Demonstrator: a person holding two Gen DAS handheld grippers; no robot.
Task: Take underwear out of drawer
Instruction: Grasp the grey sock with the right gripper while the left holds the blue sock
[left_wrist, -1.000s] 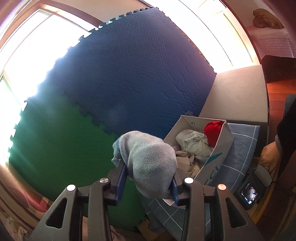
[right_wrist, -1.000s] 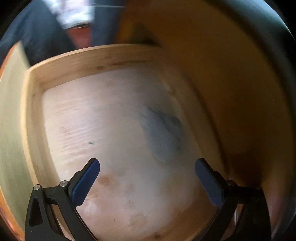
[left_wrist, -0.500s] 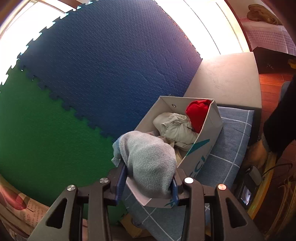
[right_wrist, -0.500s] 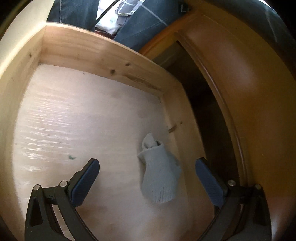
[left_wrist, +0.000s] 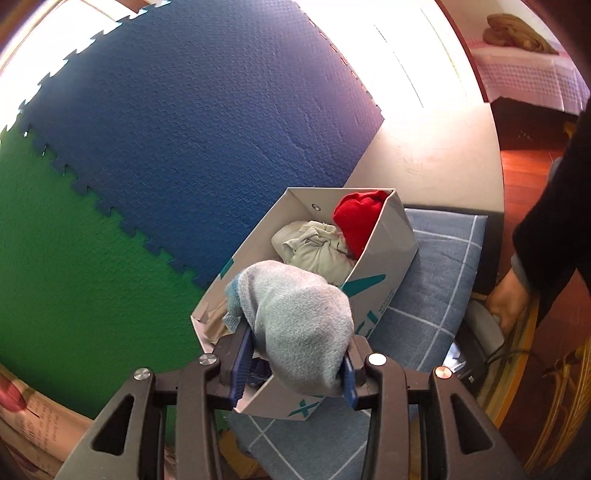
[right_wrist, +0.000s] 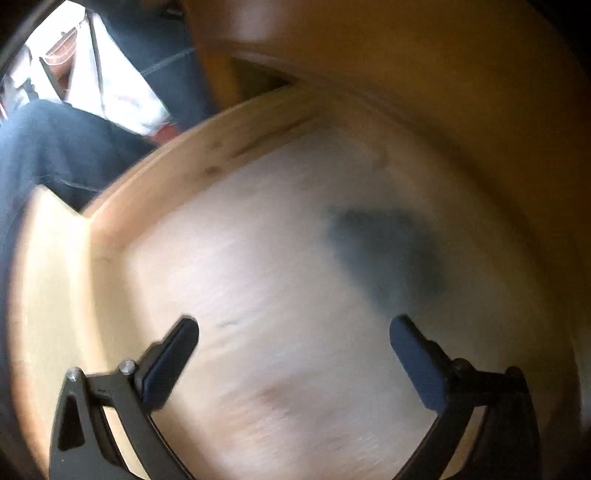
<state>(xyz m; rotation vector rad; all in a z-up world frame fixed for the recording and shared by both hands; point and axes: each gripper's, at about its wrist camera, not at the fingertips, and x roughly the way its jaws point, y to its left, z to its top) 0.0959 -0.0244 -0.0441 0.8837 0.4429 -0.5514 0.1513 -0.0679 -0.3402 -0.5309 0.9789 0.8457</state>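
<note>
My left gripper (left_wrist: 295, 363) is shut on a pale grey-blue garment (left_wrist: 299, 317), which hangs over the near end of a white cardboard box (left_wrist: 384, 258). Beige cloth (left_wrist: 314, 247) and a red piece (left_wrist: 356, 218) lie inside the box. In the right wrist view my right gripper (right_wrist: 293, 341) stands open above the pale wooden floor of the drawer (right_wrist: 258, 288). A blurred grey-blue garment (right_wrist: 388, 251) lies on that floor, ahead of the right finger (right_wrist: 413, 354) and clear of both pads. The picture there is smeared by motion.
The box rests on a blue checked cushion (left_wrist: 436, 295) beside blue (left_wrist: 192, 110) and green foam mats (left_wrist: 74, 258). A person's hand (left_wrist: 506, 299) and dark sleeve show at the right. Beyond the drawer's wooden wall (right_wrist: 207, 155) are the person's legs (right_wrist: 55, 147).
The left gripper has sunk with its garment, and the box now lies closer under it. The right gripper's view has swung across the drawer, with the garment shifting up and right.
</note>
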